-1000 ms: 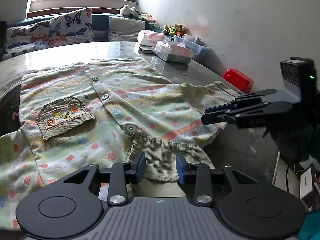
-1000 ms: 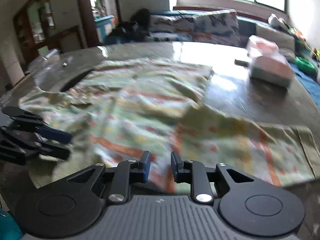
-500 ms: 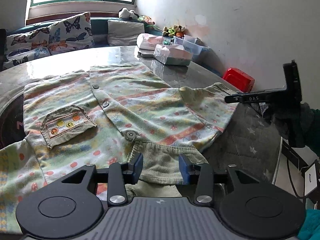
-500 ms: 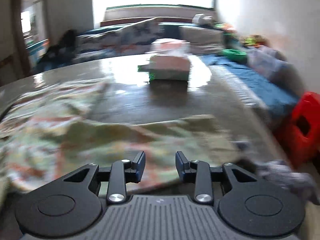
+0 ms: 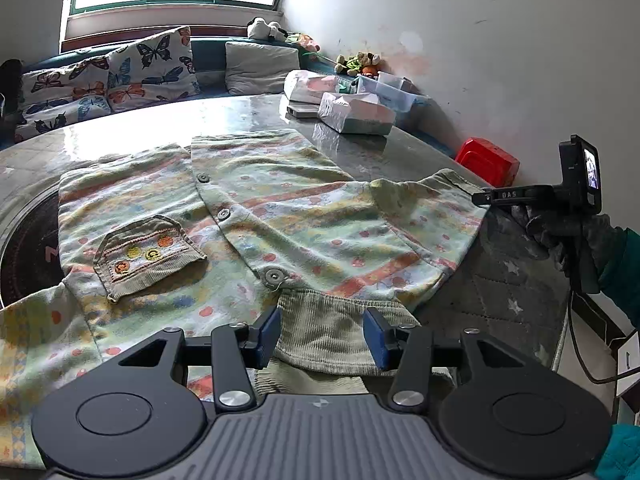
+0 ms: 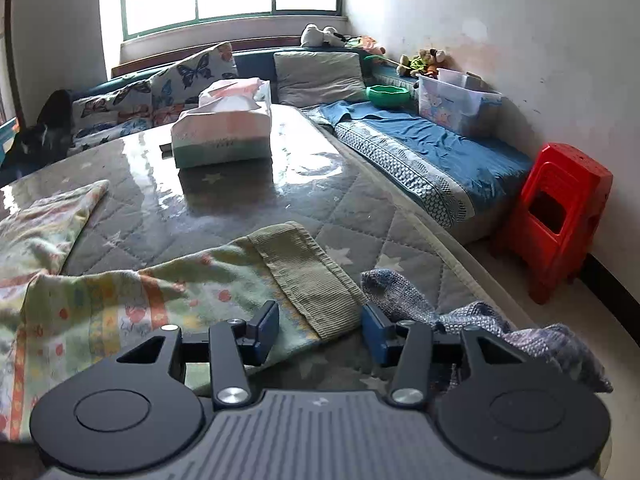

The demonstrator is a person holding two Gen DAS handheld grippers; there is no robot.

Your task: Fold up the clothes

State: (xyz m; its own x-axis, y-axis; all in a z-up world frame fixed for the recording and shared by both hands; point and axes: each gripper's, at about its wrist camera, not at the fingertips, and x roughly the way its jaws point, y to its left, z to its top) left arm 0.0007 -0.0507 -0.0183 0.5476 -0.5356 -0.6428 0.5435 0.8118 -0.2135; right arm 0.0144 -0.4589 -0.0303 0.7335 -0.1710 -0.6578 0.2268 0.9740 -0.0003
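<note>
A pale green patterned child's cardigan [image 5: 248, 216] with buttons and a ribbed pocket [image 5: 148, 256] lies spread flat on the table. My left gripper [image 5: 323, 334] is open, its jaws on either side of the ribbed collar [image 5: 320, 332] at the near edge. My right gripper [image 6: 320, 332] is open just above the ribbed cuff [image 6: 308, 276] of the right sleeve [image 6: 180, 292]. It also shows from the side in the left wrist view [image 5: 480, 199], at the sleeve end.
A tissue box [image 6: 222, 132] and a pink packet [image 5: 308, 86] stand on the far table. A grey-blue knitted piece [image 6: 420, 304] lies by the cuff. A red stool [image 6: 560, 216] stands right of the table [image 6: 240, 208]. A bench with cushions runs behind.
My right gripper has swung from over the cardigan body to the sleeve cuff on the right. Both grippers have opened wider. The cardigan has not moved.
</note>
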